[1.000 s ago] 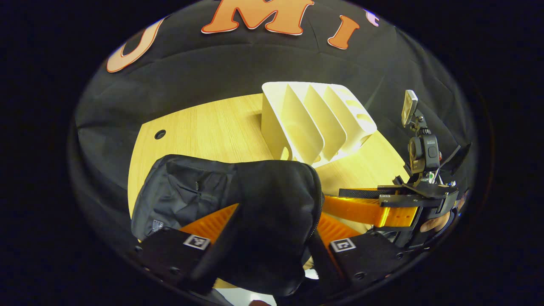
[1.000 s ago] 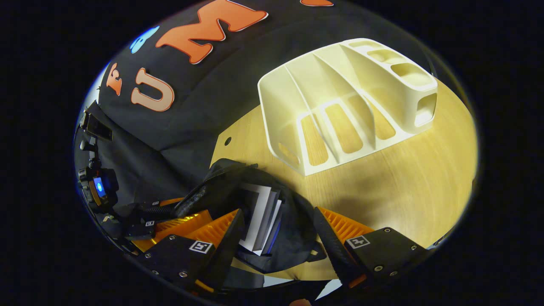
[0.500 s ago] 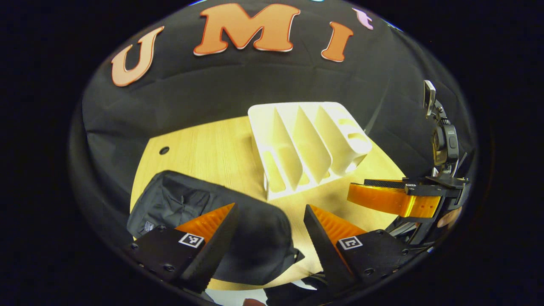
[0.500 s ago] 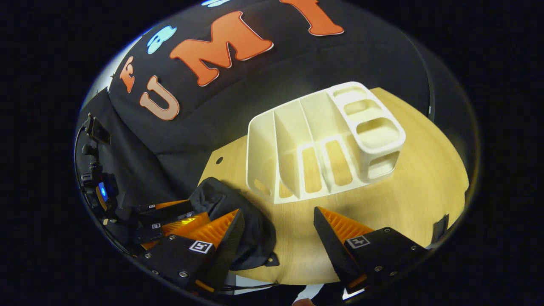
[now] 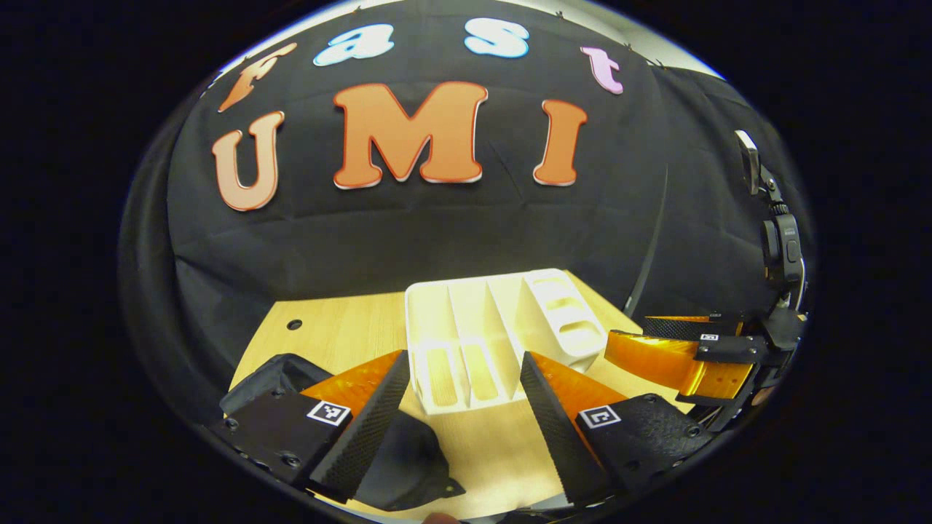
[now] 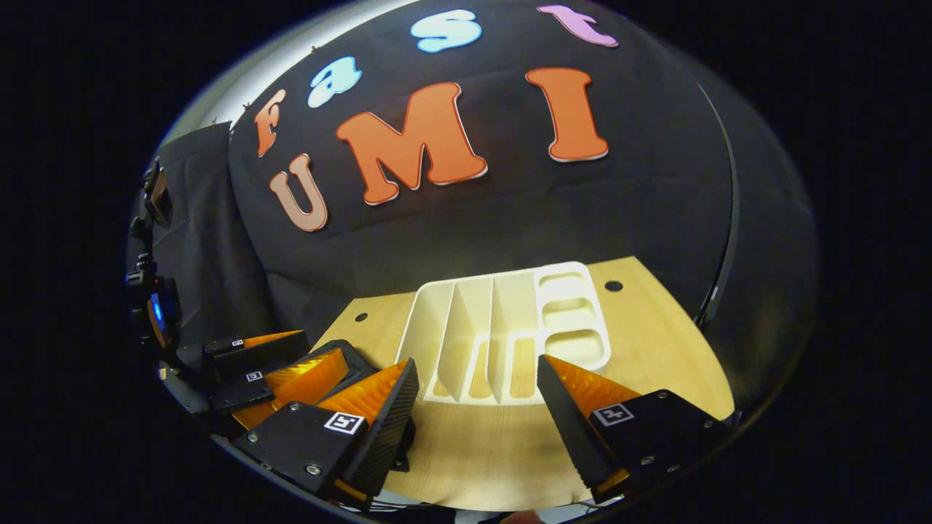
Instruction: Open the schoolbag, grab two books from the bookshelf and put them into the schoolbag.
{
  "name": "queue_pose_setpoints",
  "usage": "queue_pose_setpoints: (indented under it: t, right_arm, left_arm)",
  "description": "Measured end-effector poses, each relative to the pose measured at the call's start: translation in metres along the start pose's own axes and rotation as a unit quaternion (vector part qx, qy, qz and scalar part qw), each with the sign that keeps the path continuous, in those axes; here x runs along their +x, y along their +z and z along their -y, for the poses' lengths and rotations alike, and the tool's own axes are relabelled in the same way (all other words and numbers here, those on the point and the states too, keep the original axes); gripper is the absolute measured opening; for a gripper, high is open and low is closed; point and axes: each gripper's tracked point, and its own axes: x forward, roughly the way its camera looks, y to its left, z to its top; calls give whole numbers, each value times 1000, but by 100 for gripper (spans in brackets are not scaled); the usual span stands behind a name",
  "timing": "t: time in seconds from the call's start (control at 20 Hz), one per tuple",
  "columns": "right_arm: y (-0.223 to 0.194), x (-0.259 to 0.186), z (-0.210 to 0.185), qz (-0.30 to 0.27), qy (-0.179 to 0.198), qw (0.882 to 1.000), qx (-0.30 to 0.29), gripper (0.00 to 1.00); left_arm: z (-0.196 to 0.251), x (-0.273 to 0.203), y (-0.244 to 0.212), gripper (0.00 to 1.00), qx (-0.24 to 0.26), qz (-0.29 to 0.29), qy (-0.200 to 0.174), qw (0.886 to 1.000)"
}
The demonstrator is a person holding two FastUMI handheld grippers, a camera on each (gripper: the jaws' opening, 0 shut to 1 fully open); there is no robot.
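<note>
— Where's the schoolbag (image 5: 397, 455)?

— I see it lying flat on the wooden table (image 5: 349, 331), near the front edge, partly under my left gripper (image 5: 459, 397). Its black fabric also shows by my right gripper (image 6: 477, 404).

— And the tongs?

— Both are spread wide, pinching nothing, lifted above the table.

— The bookshelf?

— The white slotted bookshelf (image 6: 502, 327) stands just behind the bag, its slots bare. I can't tell where the books are.

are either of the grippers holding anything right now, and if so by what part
Nothing is held. The left gripper and right gripper both stand open with bare gaps, above the table near the bookshelf and schoolbag.
</note>
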Motion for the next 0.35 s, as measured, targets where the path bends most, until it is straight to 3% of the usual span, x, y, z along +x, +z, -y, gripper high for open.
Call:
queue_pose_setpoints:
  t: [0.35]
  right_arm:
    - [37, -29, 8, 62, -5, 996, -63, 98]
  left_arm:
    - [-2, 0, 38, 98, -27, 85, 45, 995]
